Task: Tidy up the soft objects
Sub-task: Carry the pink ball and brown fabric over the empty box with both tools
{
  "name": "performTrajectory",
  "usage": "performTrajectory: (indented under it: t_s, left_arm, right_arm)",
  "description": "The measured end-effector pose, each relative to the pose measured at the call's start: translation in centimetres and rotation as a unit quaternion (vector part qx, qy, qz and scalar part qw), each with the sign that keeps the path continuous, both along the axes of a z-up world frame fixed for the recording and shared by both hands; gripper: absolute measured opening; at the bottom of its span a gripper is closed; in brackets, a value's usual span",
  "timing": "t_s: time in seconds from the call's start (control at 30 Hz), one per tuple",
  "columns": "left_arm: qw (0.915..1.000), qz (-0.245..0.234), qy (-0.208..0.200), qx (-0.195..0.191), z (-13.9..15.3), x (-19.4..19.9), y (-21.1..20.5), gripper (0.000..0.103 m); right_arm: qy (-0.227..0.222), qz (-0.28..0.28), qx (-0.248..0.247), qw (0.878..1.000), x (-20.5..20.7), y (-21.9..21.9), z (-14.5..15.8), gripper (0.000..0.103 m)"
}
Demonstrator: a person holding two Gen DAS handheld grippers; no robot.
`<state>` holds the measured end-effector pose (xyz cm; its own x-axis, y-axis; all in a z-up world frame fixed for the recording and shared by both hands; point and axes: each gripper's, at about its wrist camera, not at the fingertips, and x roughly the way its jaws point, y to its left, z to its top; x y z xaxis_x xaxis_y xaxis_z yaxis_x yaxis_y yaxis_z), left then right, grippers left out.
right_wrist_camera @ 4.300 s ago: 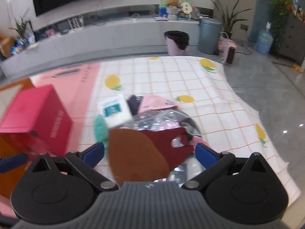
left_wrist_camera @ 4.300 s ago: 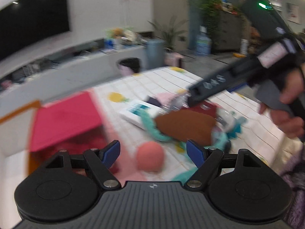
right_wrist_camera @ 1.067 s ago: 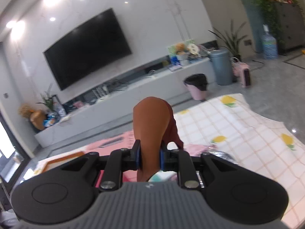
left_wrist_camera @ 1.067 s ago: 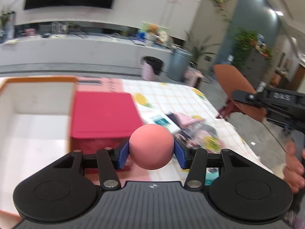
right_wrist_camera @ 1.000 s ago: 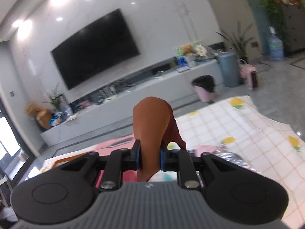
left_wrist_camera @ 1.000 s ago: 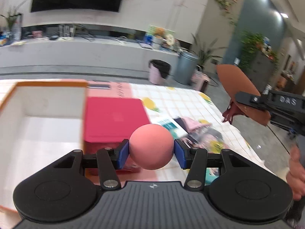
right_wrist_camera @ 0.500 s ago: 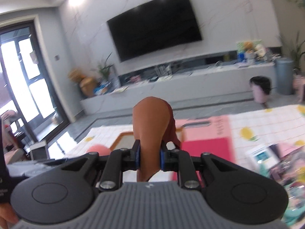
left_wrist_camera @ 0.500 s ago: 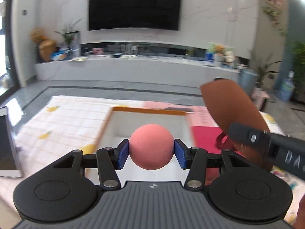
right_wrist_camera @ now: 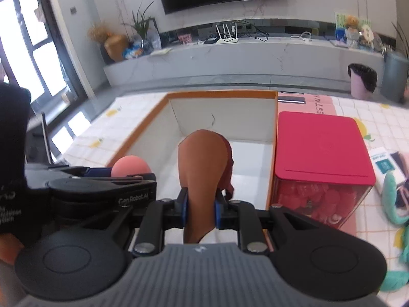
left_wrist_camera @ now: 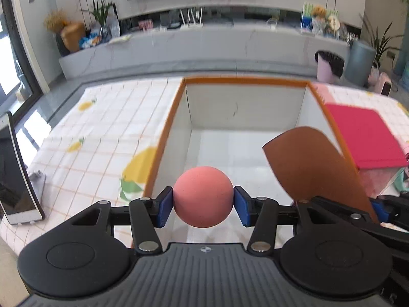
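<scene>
Left gripper (left_wrist_camera: 203, 206): closed on the pink ball (left_wrist_camera: 203, 196), one blue pad against each side, the ball sitting squarely between them.
Right gripper (right_wrist_camera: 201, 211): clamped narrowly on the brown soft piece (right_wrist_camera: 204, 168), which stands up out of the pads with a darker red fold behind it; what kind of item it is cannot be told.
Where the held things are: both hang over the near part of the open box (left_wrist_camera: 167, 138), the ball toward its left wall, the brown piece toward its right wall.
Box: orange rim, white inside, nothing visible on the floor that shows; it sits on the checked cloth (left_wrist_camera: 102, 128) with the red-lidded container (right_wrist_camera: 322, 148) touching its right side.
Farther right: a teal soft item (right_wrist_camera: 393, 199) and a small packet (right_wrist_camera: 383, 163) lie on the cloth by its right edge, not yet gathered.
Step in hand: carrying two soft things to the box, judged near the drop.
Next move calls for: lowering each gripper inside the walls, then opening the pads so ball and brown piece fall clear of the rim; the ball may roll.
</scene>
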<state>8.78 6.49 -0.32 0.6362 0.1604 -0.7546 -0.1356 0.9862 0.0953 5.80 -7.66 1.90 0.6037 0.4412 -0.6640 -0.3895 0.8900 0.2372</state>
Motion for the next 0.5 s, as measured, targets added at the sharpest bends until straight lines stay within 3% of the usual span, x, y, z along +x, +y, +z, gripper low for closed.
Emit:
performTrajectory:
  t_s: [0.17,0.33,0.5]
  left_arm:
    - [0.9998,-0.002,0.015,0.011,-0.5,-0.5,0.3,0.058]
    - [0.9984,-0.027,0.040,0.029,-1.3,-0.2,0.0,0.059]
    - [0.9969,-0.029,0.064,0.036,-1.9,0.0,0.4,0.059]
  right_arm:
    - [0.006,0.027,-0.023,0.999,0.0,0.5,-1.2,0.018]
    - [-0.006,0.042,-0.091,0.995,-0.7,2.4,-2.1,0.018]
    - [-0.014,0.049,-0.120,0.991,-1.2,2.9,-2.7,0.021]
